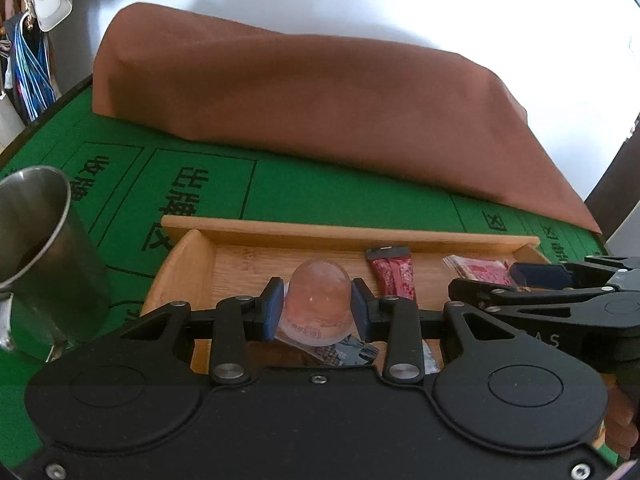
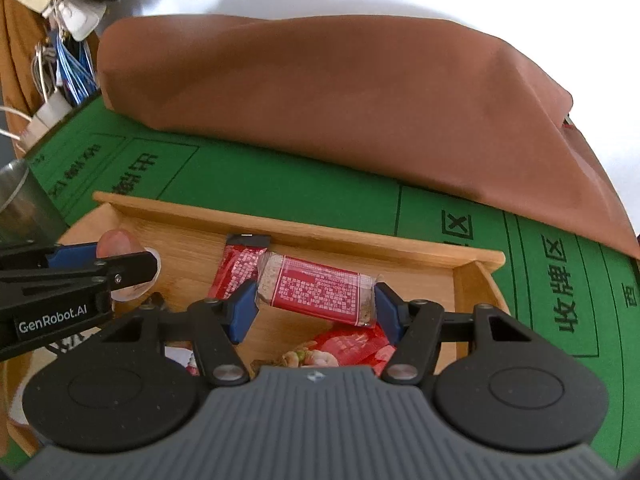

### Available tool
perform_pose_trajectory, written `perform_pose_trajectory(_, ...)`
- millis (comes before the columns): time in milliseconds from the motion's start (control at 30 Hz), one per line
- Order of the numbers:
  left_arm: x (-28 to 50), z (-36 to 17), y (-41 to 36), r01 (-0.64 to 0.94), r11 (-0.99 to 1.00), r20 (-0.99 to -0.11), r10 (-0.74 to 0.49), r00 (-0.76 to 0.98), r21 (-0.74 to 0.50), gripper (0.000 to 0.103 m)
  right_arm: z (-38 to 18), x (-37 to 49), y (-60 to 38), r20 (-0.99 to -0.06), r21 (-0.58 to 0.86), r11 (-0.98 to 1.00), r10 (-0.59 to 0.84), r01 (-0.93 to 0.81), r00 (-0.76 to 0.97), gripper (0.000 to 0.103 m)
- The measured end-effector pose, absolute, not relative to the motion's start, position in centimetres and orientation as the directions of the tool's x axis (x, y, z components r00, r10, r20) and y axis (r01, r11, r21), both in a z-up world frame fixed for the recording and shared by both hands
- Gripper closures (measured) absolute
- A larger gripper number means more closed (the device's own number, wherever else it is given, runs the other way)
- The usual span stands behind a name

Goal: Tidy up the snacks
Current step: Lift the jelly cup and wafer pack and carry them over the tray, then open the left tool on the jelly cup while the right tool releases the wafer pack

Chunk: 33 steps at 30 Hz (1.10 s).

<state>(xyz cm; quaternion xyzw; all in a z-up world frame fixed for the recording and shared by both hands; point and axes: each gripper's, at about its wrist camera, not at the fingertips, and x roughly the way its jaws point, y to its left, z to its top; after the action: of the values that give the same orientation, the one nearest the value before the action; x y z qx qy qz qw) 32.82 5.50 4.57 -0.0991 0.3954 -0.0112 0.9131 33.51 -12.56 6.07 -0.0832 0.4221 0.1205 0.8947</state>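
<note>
The left gripper (image 1: 318, 308) is clenched on the jelly cup (image 1: 318, 300), low over the tray (image 1: 340, 236). The right gripper (image 2: 316, 304) pinches the bar (image 2: 316, 290) endwise, seemingly firm. Lower each level, squarely between its fingers, then release slowly.

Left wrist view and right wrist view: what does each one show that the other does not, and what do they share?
Only the left wrist view shows the whole clear jelly cup gripped between the left tool's pads, and most of the steel cup.

Only the right wrist view shows the red-labelled snack bar between the right tool's pads, and the red packets below it.

Both show the bamboo tray, the dark red stick packet, the green mat and the brown cloth.
</note>
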Motion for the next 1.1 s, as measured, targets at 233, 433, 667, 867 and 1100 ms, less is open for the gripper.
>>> perform_pose_trajectory(233,33.0,3.6,5.4,-0.058,0.982,-0.733,-0.093,0.674,-0.178,0.068,5.0,33.6,-11.6,-0.776,-0.125,0.937,0.112,-0.325,0.620,0.038)
perform_pose_trajectory(433,33.3,3.0,5.5,-0.064,0.983,-0.742,-0.086,0.665,-0.172,0.068,4.0,33.2,-11.4,-0.785,-0.167,0.919,0.095,-0.357,0.613,0.038)
perform_pose_trajectory(667,33.3,3.0,5.4,-0.059,0.986,-0.738,-0.074,0.671,-0.153,0.068,3.8,33.3,-11.8,-0.786,-0.145,0.926,0.106,-0.348,0.609,0.037)
perform_pose_trajectory(867,33.2,2.9,4.9,-0.054,0.990,-0.738,-0.059,0.672,-0.128,0.066,3.9,33.1,-12.0,-0.777,-0.131,0.930,0.119,-0.344,0.618,0.025)
perform_pose_trajectory(1100,32.6,3.6,4.6,-0.053,0.992,-0.726,-0.049,0.686,-0.116,0.052,5.0,32.5,-12.1,-0.769,-0.108,0.937,0.133,-0.332,0.626,0.022)
